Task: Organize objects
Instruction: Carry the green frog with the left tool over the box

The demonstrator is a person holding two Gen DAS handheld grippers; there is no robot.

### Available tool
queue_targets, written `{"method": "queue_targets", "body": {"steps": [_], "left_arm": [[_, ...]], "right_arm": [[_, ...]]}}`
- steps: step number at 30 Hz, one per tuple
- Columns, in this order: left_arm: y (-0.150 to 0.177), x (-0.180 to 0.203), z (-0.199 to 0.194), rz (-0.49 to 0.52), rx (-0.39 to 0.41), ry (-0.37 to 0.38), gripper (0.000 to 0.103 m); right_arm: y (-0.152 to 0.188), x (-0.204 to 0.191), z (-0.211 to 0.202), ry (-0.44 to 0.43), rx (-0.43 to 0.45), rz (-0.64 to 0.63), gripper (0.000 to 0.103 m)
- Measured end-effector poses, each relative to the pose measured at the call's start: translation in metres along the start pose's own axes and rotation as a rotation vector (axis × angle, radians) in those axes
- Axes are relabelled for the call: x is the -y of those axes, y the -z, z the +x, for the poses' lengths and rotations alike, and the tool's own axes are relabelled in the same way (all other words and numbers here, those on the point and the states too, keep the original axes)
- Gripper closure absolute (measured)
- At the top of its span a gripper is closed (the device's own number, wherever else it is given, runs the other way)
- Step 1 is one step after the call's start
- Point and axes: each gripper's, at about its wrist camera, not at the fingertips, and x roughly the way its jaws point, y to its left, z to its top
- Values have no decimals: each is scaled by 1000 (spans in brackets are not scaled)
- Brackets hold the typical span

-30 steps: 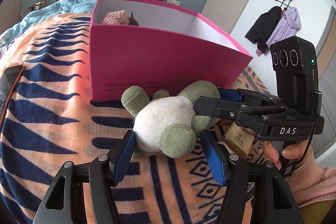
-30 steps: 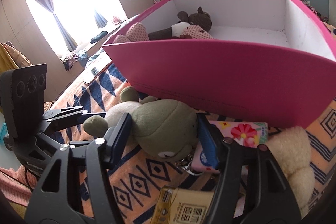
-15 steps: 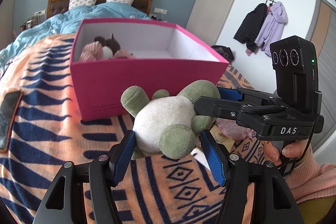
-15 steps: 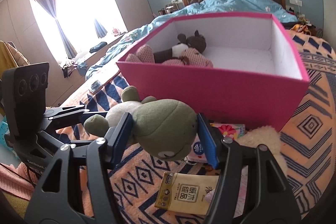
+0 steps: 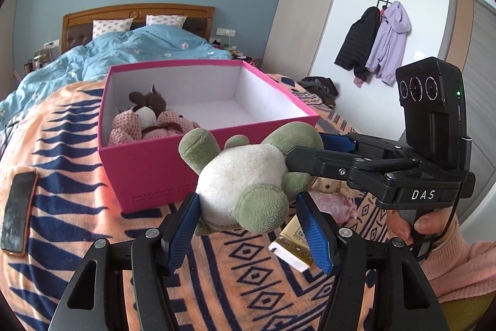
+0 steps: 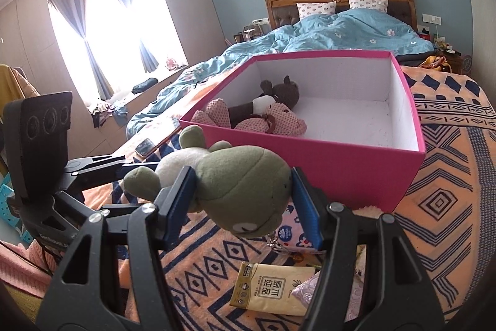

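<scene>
We hold a green frog plush (image 5: 248, 176) up in the air between both grippers, just in front of the pink box (image 5: 148, 172). Our left gripper (image 5: 251, 225) has its jaws clamped on the frog's white belly and legs; from that view one blue pad presses its left flank, while the other pad sits close at the right with a foot in front of it. Our right gripper (image 6: 241, 200) has its jaws clamped on the frog's head, a blue pad against each side.

The box stands open on the bed's patterned blanket (image 5: 62, 163). Inside it, at the left end, lie a pink plush (image 6: 269, 121) and a brown plush (image 6: 279, 93) on top of it, touching; the remaining white floor of the box shows bare.

On the blanket under the frog we see a yellow packet (image 6: 272, 290), a flowered pouch (image 6: 294, 234) near the box wall, and a pale fluffy toy (image 5: 328, 185) beside it. A phone (image 5: 17, 213) lies well to the left of the box.
</scene>
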Motion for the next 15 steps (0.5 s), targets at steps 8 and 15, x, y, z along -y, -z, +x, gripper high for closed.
{"method": "queue_targets", "body": {"steps": [8,15], "left_arm": [[-5,3,-2,8,11,-2,38],[-17,1,-5,23,37,-15,38]], "right_arm": [[-2,0,-4,0,15,1,38],[-15,1,-5,-1,37,-9,38]]}}
